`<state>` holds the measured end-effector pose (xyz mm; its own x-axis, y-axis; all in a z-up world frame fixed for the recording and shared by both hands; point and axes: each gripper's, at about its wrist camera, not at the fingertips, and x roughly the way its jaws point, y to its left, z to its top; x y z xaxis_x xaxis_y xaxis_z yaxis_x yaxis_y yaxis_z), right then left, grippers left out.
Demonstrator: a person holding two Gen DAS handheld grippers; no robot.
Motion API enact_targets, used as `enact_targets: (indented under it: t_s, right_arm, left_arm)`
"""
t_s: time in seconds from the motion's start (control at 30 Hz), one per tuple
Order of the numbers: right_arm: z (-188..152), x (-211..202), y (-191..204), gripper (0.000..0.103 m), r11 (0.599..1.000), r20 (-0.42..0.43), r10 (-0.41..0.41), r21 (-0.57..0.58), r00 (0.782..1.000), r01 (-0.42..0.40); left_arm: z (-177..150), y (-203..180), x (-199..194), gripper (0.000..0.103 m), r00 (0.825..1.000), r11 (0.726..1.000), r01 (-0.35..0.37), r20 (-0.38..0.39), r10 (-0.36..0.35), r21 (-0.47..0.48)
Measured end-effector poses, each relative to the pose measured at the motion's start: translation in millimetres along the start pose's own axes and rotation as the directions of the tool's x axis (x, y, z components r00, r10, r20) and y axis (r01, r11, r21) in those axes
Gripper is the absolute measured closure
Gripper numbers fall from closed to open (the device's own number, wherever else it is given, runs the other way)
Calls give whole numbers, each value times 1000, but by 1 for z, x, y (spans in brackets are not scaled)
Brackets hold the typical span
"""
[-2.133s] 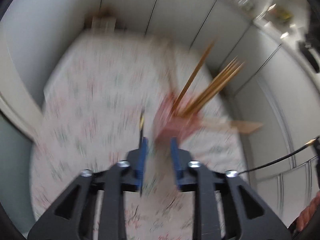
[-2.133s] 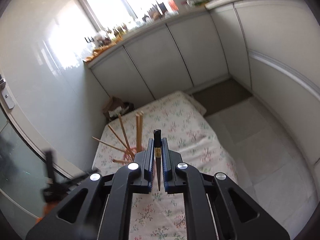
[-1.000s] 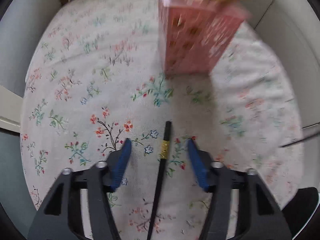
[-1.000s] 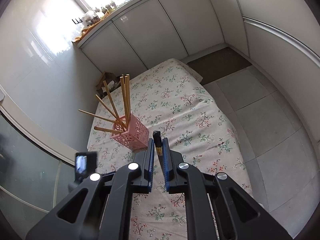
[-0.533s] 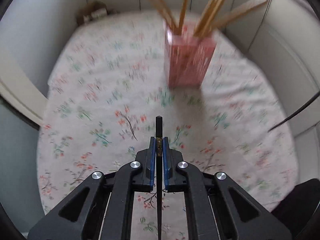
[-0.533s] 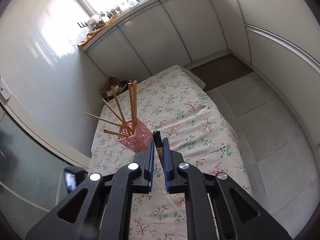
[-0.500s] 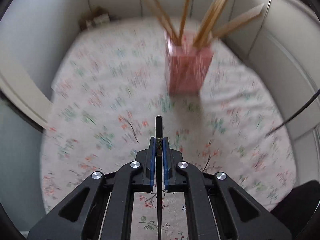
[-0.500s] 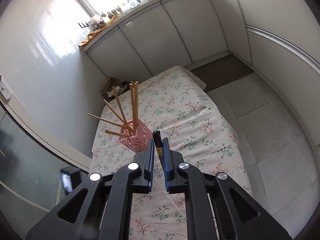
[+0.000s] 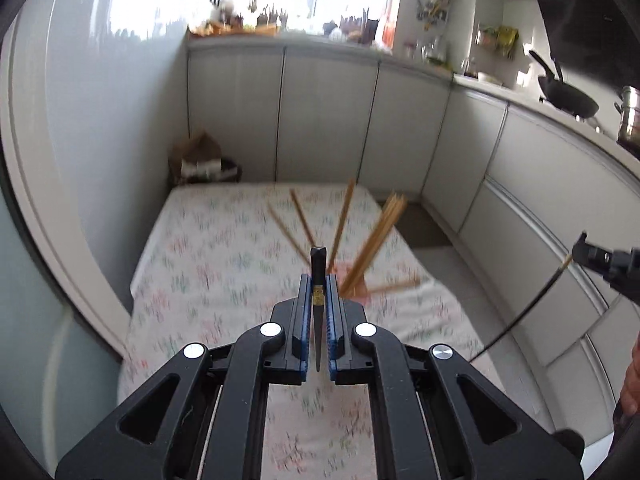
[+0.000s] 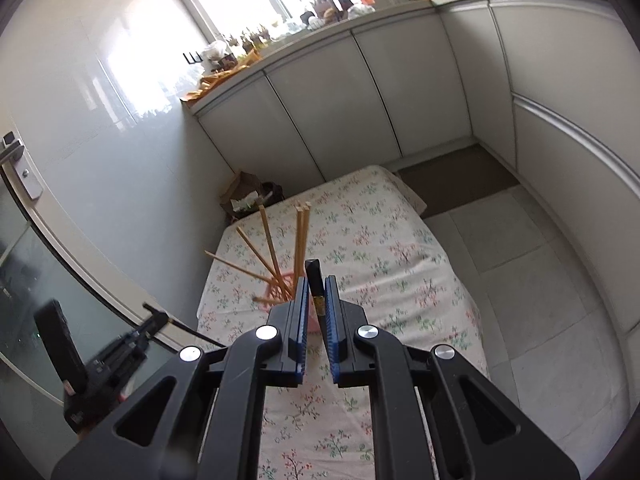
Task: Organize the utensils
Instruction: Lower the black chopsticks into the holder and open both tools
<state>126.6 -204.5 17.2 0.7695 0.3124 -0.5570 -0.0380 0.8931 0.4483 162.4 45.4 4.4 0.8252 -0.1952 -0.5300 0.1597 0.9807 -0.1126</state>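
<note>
Holding a black chopstick point(image 9: 319, 300) in my left tool point(image 9: 319, 312), I am looking down its length toward the flowered cloth point(image 9: 208, 256) spread below. The jaws are clenched on the stick just at its gold band, with the blunt square end poking out ahead and the thin tip running back under the tool. Beyond it, blurred, the pink basket point(image 9: 352, 280) is sitting on the cloth with wooden chopsticks point(image 9: 378, 240) fanning out of it. At the right edge my right tool point(image 9: 608, 262) is showing, with its own dark stick trailing down from it.

Looking through the right view, I am gripping a second black chopstick point(image 10: 316, 286) in my right tool point(image 10: 316, 300); the pads are pinching it near the gold band, and it is leaning slightly left between them. The pink basket point(image 10: 280, 292) is standing on the flowered cloth point(image 10: 380, 248) just ahead, half hidden by the fingers, and the wooden chopsticks point(image 10: 272, 248) are splaying up and leftward from it. My left tool point(image 10: 120, 352) is hanging at the lower left.

I am judging these sticks to be light, stiff and smooth, so they are likely to pivot or slide in a narrow grip. Holding near the thick end, by the band, is giving the best purchase. They are glossy black, square at the top and tapering to a fine point.
</note>
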Motion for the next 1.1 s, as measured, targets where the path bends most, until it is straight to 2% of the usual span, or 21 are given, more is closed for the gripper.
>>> enact_targets:
  t_s: [0.2, 0.37, 0.53, 0.67, 0.73, 0.77, 0.8, 0.83, 0.9, 0.93, 1.1]
  right_arm:
    - [33, -1, 10, 93, 1000, 32, 1, -18, 999, -1]
    - [63, 0, 17, 93, 1000, 74, 3, -29, 997, -1]
    - [79, 5, 27, 93, 999, 107, 26, -49, 994, -21]
    - [86, 20, 43, 93, 996, 119, 74, -63, 990, -67]
    - [87, 31, 54, 93, 993, 116, 99, -77, 988, -90]
    - [87, 35, 58, 93, 992, 115, 103, -83, 988, -93]
    - [87, 40, 64, 93, 991, 114, 106, -92, 988, -96]
    - [88, 46, 69, 93, 990, 115, 110, -100, 987, -99]
    - [88, 58, 80, 93, 988, 112, 118, -117, 987, -105]
    - [89, 64, 84, 93, 986, 110, 122, -124, 986, -108]
    - [86, 94, 101, 93, 983, 92, 126, -148, 988, -111]
  left_arm:
    - [44, -2, 12, 97, 999, 1000, -1, 32, 1, 6]
    - [63, -5, 34, 97, 999, 1000, 9, 42, -9, 3]
    - [64, -9, 62, 97, 1000, 1000, 13, 19, -13, 8]
    - [52, -10, 98, 95, 998, 999, 41, -57, -40, 18]
    - [44, -9, 104, 91, 997, 999, 34, -67, -33, 15]
    - [42, -8, 101, 89, 998, 999, 44, -53, -44, 7]
    - [42, -6, 92, 82, 998, 998, 59, -26, -59, -10]
    - [43, -4, 82, 77, 998, 998, 60, 7, -60, -20]
    - [49, -1, 63, 73, 997, 998, 55, 62, -53, -23]
    - [52, 2, 53, 67, 995, 998, 50, 93, -47, -33]
    - [61, 30, 18, 62, 981, 991, 59, 192, -35, -120]
